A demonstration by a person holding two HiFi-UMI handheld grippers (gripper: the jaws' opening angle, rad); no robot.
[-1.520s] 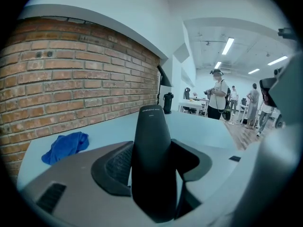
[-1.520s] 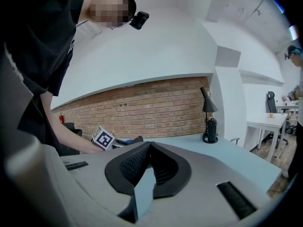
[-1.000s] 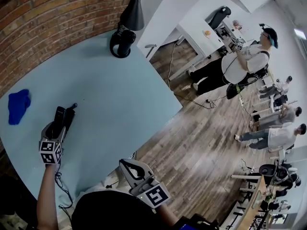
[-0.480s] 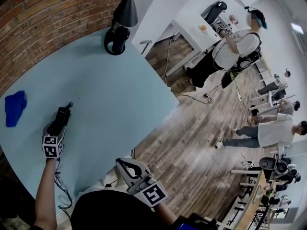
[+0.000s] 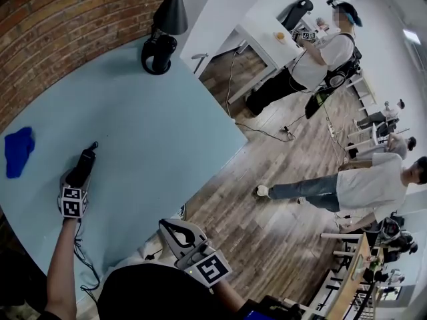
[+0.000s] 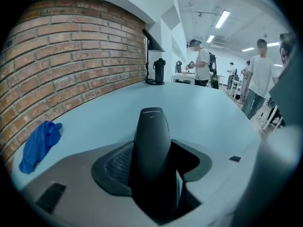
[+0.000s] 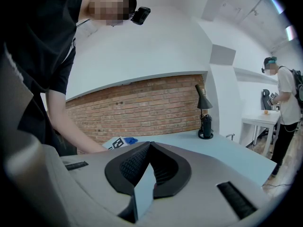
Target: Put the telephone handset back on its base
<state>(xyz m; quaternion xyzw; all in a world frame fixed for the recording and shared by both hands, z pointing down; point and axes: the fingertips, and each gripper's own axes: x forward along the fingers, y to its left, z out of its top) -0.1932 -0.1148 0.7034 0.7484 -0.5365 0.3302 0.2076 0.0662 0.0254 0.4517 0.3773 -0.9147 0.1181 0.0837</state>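
The black telephone handset (image 6: 152,150) stands up between the grey jaws of my left gripper (image 6: 151,167), which is shut on it. In the head view that gripper (image 5: 78,177) holds the handset (image 5: 84,163) low over the left part of the pale blue table (image 5: 153,132). I cannot make out the telephone base in any view. A black cable (image 5: 81,255) runs off the table's near edge by my left arm. My right gripper (image 5: 171,229) hovers at the table's near edge, its jaws (image 7: 149,145) shut with nothing between them.
A black desk lamp (image 5: 160,42) stands at the table's far end by the brick wall. A blue cloth (image 5: 17,151) lies at the far left. Several people stand or walk on the wooden floor (image 5: 280,199) to the right.
The left gripper and handset have shifted only slightly, and a dark thing beside the handset one second ago no longer shows. A person has walked into view on the floor. The right gripper has stayed put.
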